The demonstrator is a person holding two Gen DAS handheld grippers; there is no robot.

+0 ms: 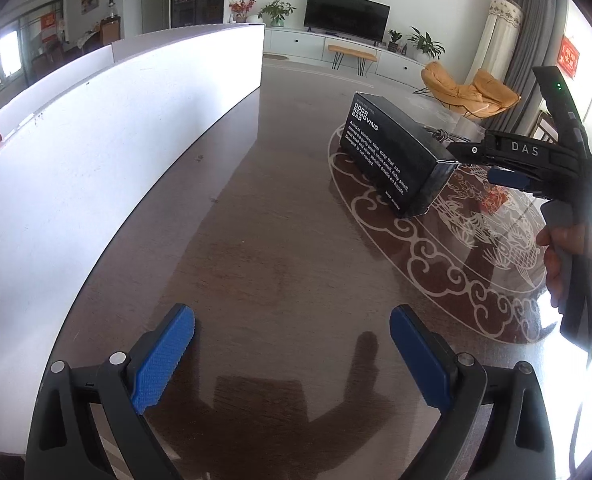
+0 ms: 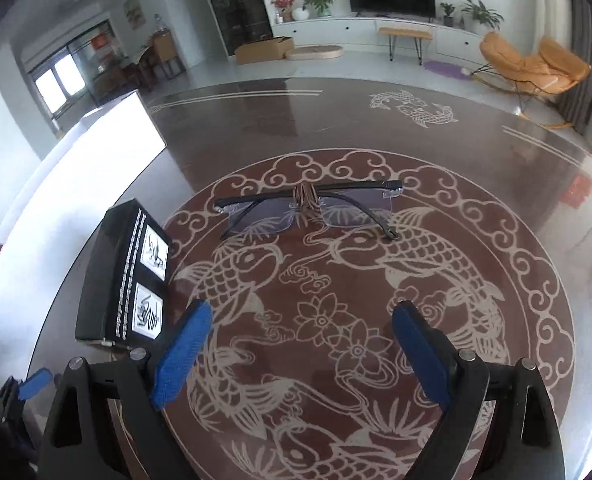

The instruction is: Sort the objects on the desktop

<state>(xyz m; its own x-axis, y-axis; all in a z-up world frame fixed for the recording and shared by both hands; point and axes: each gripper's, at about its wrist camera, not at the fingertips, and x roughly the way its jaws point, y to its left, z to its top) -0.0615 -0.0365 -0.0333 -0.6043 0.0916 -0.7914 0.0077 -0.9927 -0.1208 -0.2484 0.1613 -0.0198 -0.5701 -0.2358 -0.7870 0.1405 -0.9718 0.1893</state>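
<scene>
Looks like the reach-in step: right hand-held gripper (image 2: 300,344) spread wide and empty, aimed at the glasses (image 2: 310,206) lying mid-tabletop (image 2: 255,128) beside the black box (image 2: 107,276), next it needs lowering around the frame.

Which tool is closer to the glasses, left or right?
Right. The right tool points straight at the glasses, open. The left tool sits further away, beyond the black box, over bare table.

The glossy dark-brown tabletop (image 2: 296,128) mirrors the room, the black cardboard box (image 1: 396,156) looks matt, and the tongs' blue rubber pads (image 1: 163,360) are rough-knurled.
</scene>
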